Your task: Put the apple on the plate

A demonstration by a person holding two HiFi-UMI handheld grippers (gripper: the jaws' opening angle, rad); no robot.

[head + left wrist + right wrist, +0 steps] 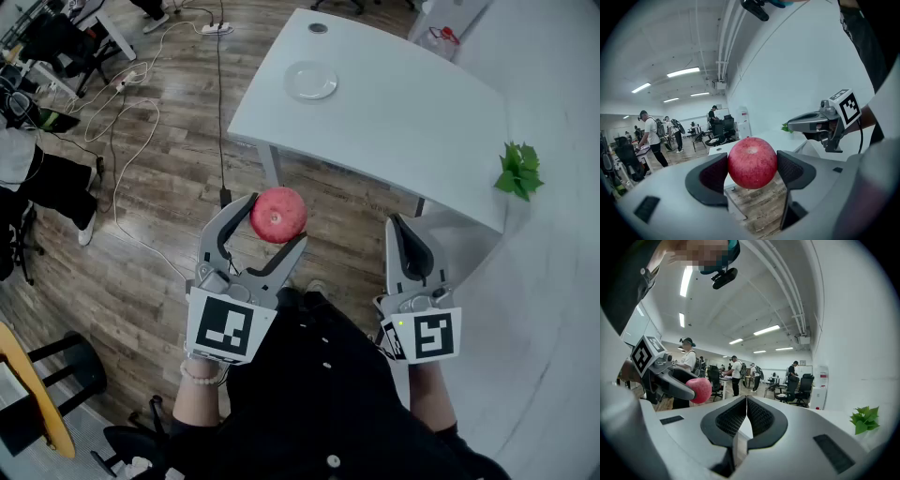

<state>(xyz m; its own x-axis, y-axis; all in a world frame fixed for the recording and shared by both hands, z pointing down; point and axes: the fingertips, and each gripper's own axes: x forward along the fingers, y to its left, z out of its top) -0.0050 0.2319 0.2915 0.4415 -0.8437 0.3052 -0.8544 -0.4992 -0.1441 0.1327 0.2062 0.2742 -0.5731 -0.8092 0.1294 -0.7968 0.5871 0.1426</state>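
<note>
A red apple point(277, 215) is clamped between the pads of my left gripper point(272, 223), held in the air above the wooden floor, short of the white table point(412, 122). The left gripper view shows the apple point(752, 162) pressed from both sides by the dark pads. A white plate point(310, 80) lies near the table's far left corner, well ahead of the apple. My right gripper point(405, 232) hangs to the right, near the table's front edge, its jaws touching with nothing between them. From the right gripper view point(746, 414) the apple point(698, 390) appears at left.
A small green plant point(518, 172) sits at the table's right edge by the white wall. Cables point(131, 112) trail over the floor at left. A stool point(56, 375) stands at lower left. Several people and office chairs point(797, 390) are far off in the room.
</note>
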